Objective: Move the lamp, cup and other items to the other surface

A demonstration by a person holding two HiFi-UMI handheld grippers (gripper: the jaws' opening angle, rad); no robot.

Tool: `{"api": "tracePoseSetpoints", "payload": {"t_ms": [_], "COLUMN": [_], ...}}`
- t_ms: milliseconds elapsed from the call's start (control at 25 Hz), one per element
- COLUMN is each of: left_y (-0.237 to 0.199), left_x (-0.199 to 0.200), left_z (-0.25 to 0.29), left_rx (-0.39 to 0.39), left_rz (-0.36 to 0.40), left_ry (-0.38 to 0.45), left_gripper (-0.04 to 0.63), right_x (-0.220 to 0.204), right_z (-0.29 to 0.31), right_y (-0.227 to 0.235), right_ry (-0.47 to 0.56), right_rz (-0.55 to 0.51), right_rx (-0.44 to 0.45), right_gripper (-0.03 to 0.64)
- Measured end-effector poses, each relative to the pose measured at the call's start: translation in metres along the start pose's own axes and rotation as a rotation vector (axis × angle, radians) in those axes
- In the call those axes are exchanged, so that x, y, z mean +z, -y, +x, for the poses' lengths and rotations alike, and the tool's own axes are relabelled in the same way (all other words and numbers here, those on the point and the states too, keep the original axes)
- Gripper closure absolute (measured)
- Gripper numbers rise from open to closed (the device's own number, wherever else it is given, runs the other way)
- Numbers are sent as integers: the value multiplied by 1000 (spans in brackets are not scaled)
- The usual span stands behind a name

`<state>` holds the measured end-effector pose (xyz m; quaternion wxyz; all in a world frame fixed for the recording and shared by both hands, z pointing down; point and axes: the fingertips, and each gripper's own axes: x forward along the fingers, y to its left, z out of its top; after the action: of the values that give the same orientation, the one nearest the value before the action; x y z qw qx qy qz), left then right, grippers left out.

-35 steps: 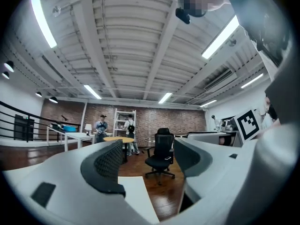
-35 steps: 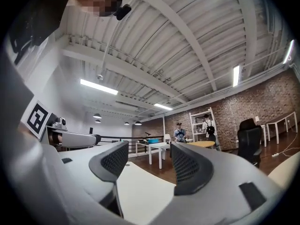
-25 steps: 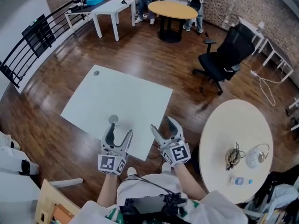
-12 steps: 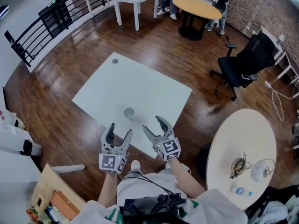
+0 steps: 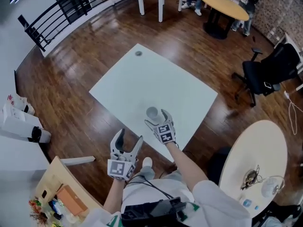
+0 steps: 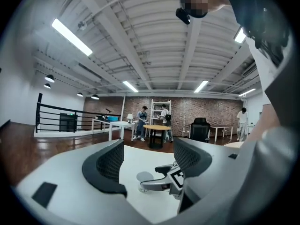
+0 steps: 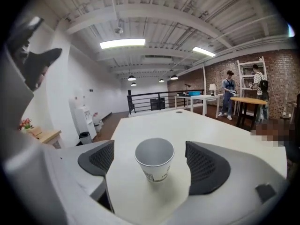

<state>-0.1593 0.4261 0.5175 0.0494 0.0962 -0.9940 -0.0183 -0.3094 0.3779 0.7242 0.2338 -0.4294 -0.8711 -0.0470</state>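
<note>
A white paper cup point(image 5: 151, 112) stands upright near the front edge of the square white table point(image 5: 142, 79). My right gripper point(image 5: 157, 118) reaches over that edge; its jaws have just been opening and stand wide, one on each side of the cup point(image 7: 154, 159) without touching it. The left gripper point(image 5: 127, 143) hangs open and empty in front of the table, over the floor. From the left gripper view, both the cup point(image 6: 146, 177) and the right gripper point(image 6: 165, 177) show between its jaws. At the lower right, the round cream table point(image 5: 255, 145) carries the lamp point(image 5: 271, 187) and small items point(image 5: 250, 177).
A small dark disc point(image 5: 138, 53) lies at the white table's far corner. A black office chair point(image 5: 266, 74) stands on the wood floor to the right, a round wooden table point(image 5: 224, 5) with people behind it. A black railing point(image 5: 66, 8) runs along the left.
My right gripper has dropped forward onto the table, and its jaws, now wider apart, flank the cup. The left gripper has sunk back a little, off the table's edge.
</note>
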Motion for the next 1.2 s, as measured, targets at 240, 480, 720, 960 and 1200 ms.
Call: {"api": "tracePoseSetpoints", "payload": {"t_ms": [240,480,720,960,1200], "left_y": [-25,-29,-3,39,150], "left_x": [-12,-16,-7,17,28], "left_z": [-7,1,25,49,84], "left_rx": [4,-30,-144,-298,-604], "left_rz": [-4,-13,-7,7,20], "left_ry": [-36,-39,-17,41,57], "left_gripper": [264,264,264,264,264], "right_x": [-29,-10,53,104,85], "right_z": [53,39,-42,-183,-326], "right_y": [7,3,3,26,61], "right_ry": [-114,-37,143,330,348], "right_rz": [46,37,54,97,144], "right_rx": [-20,7,-30,-235,-488], "right_gripper": [129,245,242,239,238]}}
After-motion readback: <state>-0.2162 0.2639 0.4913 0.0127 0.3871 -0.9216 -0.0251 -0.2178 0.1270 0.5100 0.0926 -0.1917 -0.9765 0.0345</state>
